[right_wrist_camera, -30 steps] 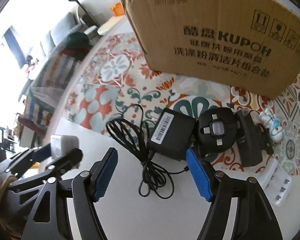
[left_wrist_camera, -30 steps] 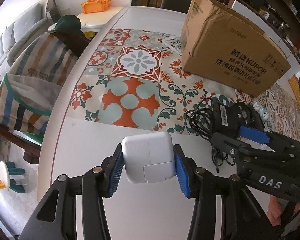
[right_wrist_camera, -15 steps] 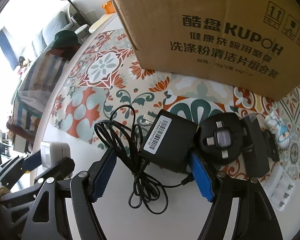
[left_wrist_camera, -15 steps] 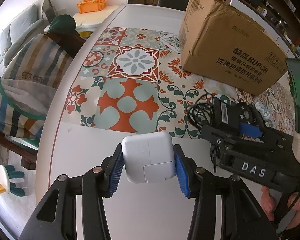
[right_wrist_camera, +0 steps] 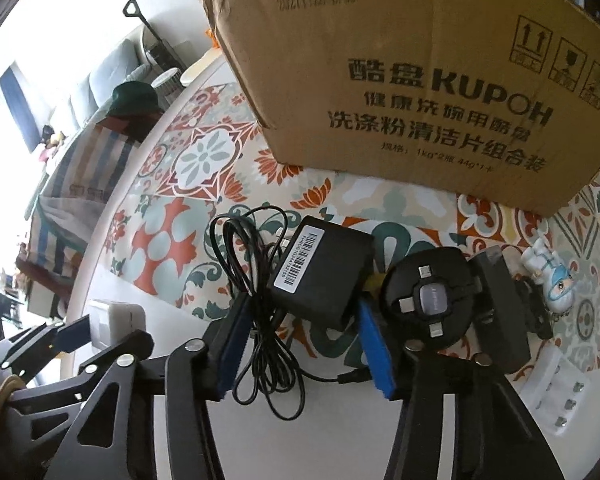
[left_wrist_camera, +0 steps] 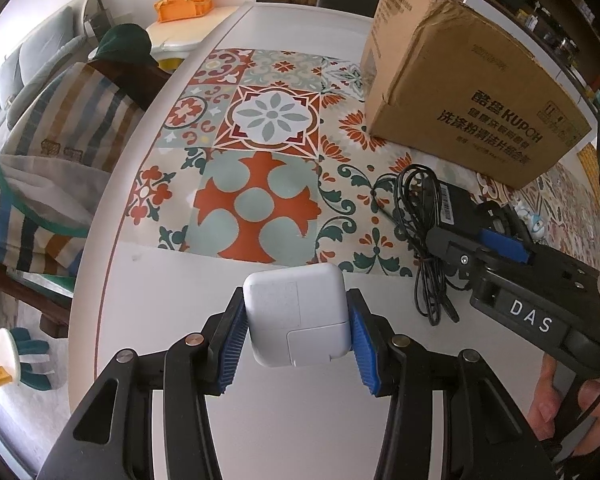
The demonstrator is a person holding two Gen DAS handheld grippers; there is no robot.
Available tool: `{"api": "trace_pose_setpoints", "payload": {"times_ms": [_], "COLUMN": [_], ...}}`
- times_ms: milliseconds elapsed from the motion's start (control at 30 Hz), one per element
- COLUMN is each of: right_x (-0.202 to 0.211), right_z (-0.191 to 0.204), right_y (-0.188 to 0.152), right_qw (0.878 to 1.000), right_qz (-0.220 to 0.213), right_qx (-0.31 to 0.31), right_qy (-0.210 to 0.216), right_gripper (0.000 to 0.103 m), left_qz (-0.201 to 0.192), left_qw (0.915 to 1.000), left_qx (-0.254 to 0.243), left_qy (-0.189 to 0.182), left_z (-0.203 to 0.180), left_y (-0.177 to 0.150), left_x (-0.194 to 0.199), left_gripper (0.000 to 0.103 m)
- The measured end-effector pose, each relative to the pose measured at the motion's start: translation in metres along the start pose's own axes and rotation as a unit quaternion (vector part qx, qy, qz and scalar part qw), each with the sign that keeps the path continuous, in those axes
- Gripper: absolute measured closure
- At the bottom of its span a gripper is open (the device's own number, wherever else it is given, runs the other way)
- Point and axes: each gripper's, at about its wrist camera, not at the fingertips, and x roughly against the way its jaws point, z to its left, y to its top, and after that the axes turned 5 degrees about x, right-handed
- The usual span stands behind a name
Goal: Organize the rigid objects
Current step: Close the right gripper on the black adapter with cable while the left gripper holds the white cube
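Note:
My left gripper (left_wrist_camera: 297, 340) is shut on a white square charger (left_wrist_camera: 296, 316), held just above the white table (left_wrist_camera: 172, 320) near its front. The right gripper (right_wrist_camera: 304, 320) points down at a black power adapter (right_wrist_camera: 324, 272) with a barcode label. Its jaws are closing, with the adapter's near end and part of its coiled black cable (right_wrist_camera: 256, 280) between the blue pads (right_wrist_camera: 380, 356), which look pressed on them. Seen from the left wrist, the right gripper (left_wrist_camera: 476, 240) sits over that adapter (left_wrist_camera: 452, 208).
A big cardboard box (right_wrist_camera: 420, 80) stands behind on the patterned mat (left_wrist_camera: 260, 152). Right of the adapter lie a round black multi-plug (right_wrist_camera: 432, 300), a black block (right_wrist_camera: 500, 304), a small figurine (right_wrist_camera: 556, 280) and a white battery case (right_wrist_camera: 556, 392). A striped bag (left_wrist_camera: 60, 152) hangs past the left table edge.
The right gripper came down and forward over the black adapter and its jaws narrowed around it. The left gripper kept still with the white charger.

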Motion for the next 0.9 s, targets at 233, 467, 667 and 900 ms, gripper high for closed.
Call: {"api": "trace_pose_setpoints", "payload": {"times_ms": [233,467,667,900], "right_x": [0.003,0.005,0.008,-0.007], "right_z": [0.002,-0.002,0.001,0.002], "right_y": [-0.005,-0.014,-0.007,0.001], "right_qw": [1.0,0.999,0.999,0.999], "right_qz": [0.01,0.044,0.038,0.052], "right_qx": [0.017,0.009,0.007,-0.006], "right_qy": [0.004,0.015,-0.003,0.003], "right_gripper": [0.054,0.047,0.033,0.032], "left_qz": [-0.002,0.001,-0.002,-0.003], "left_qw": [1.0,0.9999,0.9999,0.9999], "left_qx": [-0.005,-0.011,-0.012,-0.01], "left_qy": [-0.001,-0.005,-0.005,-0.002], "left_z": [-0.004,-0.007,-0.006,-0.004], "left_y": [0.001,0.0,0.001,0.005], "left_x": [0.002,0.0,0.002,0.0], "left_gripper": [0.055,0.055,0.055,0.055]}}
